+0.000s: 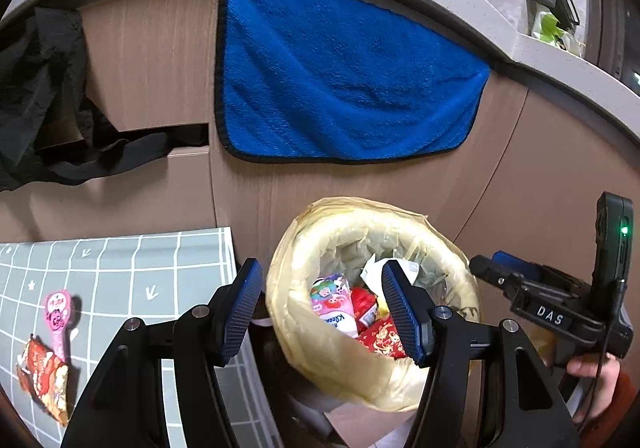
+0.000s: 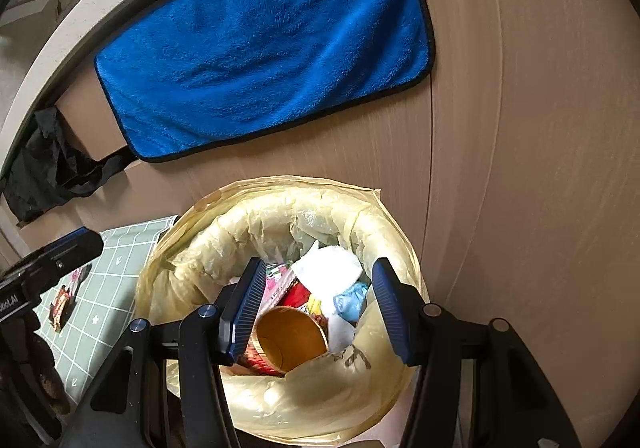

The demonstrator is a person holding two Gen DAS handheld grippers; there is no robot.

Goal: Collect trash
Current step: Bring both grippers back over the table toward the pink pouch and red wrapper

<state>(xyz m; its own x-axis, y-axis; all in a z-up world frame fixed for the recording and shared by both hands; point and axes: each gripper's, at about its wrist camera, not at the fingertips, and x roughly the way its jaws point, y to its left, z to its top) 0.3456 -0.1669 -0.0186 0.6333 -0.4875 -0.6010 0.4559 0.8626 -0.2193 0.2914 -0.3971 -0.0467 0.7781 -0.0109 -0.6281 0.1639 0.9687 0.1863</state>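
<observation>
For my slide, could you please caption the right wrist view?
Open right gripper above the lined trash bin holding a paper cup and wrappers.

Each tool, left (image 1: pixel 322 310) and right (image 2: pixel 316 308), has black angular arms with round silver screws and ribbed blue pads (image 1: pixel 402 312). The right tool's body carries white "DAS" lettering and a green light. The right hand (image 1: pixel 598 380) shows bare skin and a reddish sleeve.

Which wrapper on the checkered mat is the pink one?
The pink wrapper is the long, thin one lying farther back on the mat. The other, a crumpled red and gold wrapper, lies nearer the camera, touching its lower end.
</observation>
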